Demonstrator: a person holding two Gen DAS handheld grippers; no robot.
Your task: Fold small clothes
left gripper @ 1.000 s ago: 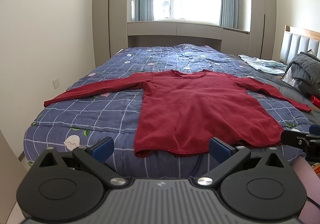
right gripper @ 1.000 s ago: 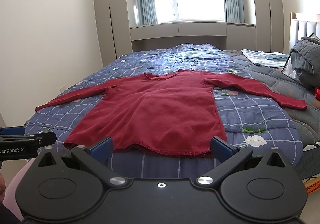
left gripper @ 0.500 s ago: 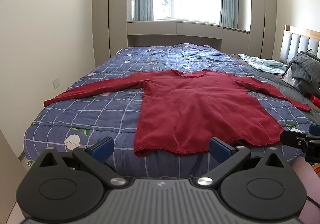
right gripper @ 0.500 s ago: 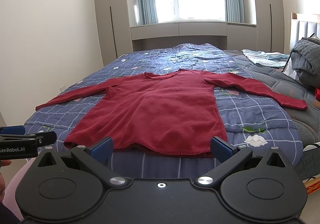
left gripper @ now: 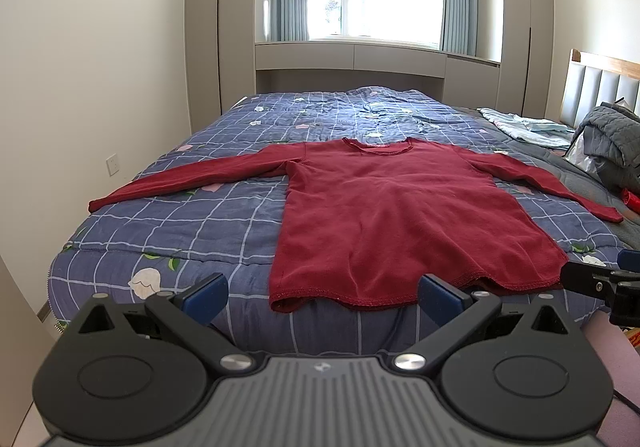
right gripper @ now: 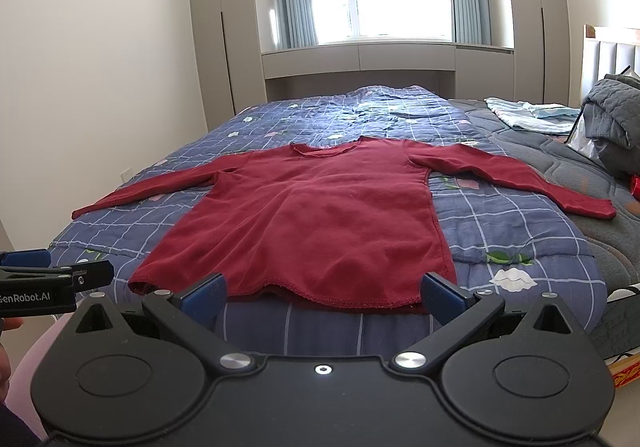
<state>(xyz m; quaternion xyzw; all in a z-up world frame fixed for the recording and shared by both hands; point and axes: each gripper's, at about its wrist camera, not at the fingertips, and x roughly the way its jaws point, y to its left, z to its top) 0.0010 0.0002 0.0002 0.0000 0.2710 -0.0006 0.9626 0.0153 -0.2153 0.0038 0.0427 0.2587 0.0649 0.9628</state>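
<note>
The red long-sleeved top (left gripper: 404,215) lay flat on the blue checked quilt (left gripper: 192,223), front up, neckline toward the far window end and hem right at the near edge of the bed, even drooping a little over it. Both sleeves ran straight out, one toward the left edge, the other toward the right, its cuff reaching the grey blanket (right gripper: 592,175). That looked like a deliberate spread: body smoothed, sleeves out, every edge easy to reach for a first fold.

The left gripper (left gripper: 322,293) hovered just off the near edge, jaws spread wide, nothing between its blue pads (left gripper: 206,291), lined up with the hem's left corner. The right gripper (right gripper: 323,291) sat beside it, equally wide and equally empty, facing the hem's right half. Each showed at the side of the other's view, so they hung close together, level, apart from the cloth.

No fold had been made yet, by my reading; this was the approach. The hem's overhang should give the pads a free lip to pinch. Further back by the headboard sat a grey bundle (left gripper: 612,143) and some pale folded cloth (left gripper: 524,125), possibly clothes still waiting, though that far corner was too small to be sure.
</note>
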